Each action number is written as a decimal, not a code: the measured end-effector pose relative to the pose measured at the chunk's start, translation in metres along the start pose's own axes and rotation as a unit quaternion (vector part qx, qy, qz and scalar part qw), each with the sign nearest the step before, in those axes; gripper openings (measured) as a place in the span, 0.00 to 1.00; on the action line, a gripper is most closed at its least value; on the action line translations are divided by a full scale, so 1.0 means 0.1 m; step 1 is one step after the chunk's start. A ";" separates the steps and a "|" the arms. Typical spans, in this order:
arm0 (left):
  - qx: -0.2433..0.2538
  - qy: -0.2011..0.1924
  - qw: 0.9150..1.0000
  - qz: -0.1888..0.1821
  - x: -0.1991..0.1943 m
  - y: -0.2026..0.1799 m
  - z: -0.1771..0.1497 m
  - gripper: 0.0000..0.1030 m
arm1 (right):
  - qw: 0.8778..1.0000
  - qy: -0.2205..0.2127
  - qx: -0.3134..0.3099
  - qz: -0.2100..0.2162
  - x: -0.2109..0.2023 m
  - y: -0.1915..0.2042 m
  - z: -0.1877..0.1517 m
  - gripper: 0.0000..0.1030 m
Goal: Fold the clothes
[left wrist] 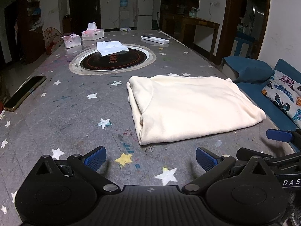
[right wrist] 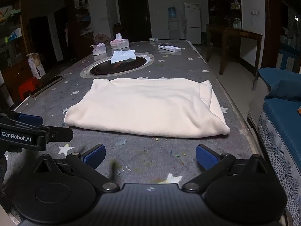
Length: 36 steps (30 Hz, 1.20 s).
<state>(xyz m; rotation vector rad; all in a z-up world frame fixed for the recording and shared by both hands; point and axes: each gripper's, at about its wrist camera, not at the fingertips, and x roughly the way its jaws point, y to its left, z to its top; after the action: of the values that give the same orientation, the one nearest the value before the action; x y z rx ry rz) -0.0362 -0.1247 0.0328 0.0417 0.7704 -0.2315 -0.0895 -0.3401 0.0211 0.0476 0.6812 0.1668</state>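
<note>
A cream garment [left wrist: 190, 105] lies folded into a flat rectangle on the grey star-patterned table [left wrist: 65, 113]. It also shows in the right wrist view [right wrist: 148, 105]. My left gripper [left wrist: 150, 159] is open and empty, above the table just in front of the garment's near left corner. My right gripper [right wrist: 150, 157] is open and empty, in front of the garment's near edge. The right gripper shows at the right edge of the left wrist view [left wrist: 278, 135]. The left gripper shows at the left edge of the right wrist view [right wrist: 28, 130].
A round black hotplate [left wrist: 114, 60] is set in the table's middle with a white cloth [left wrist: 111, 48] on it. Two tissue boxes [left wrist: 92, 33], a white remote [left wrist: 155, 39] and a phone [left wrist: 24, 93] lie on the table. A blue sofa [right wrist: 282, 113] stands to the right.
</note>
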 end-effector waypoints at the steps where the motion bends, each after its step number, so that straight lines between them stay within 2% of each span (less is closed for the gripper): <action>1: 0.001 0.000 1.000 0.000 -0.01 0.00 0.00 1.00 | 1.000 0.000 0.002 0.000 0.00 0.00 -0.01 1.00; 36: 0.013 0.007 1.000 -0.014 -0.09 -0.15 -0.13 1.00 | 1.000 -0.001 0.021 -0.010 -0.11 -0.01 -0.09 1.00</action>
<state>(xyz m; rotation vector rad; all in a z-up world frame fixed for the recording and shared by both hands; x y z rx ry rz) -0.0548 -0.1358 0.0300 0.0574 0.7815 -0.2674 -0.1038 -0.3435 0.0209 0.0813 0.6831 0.1339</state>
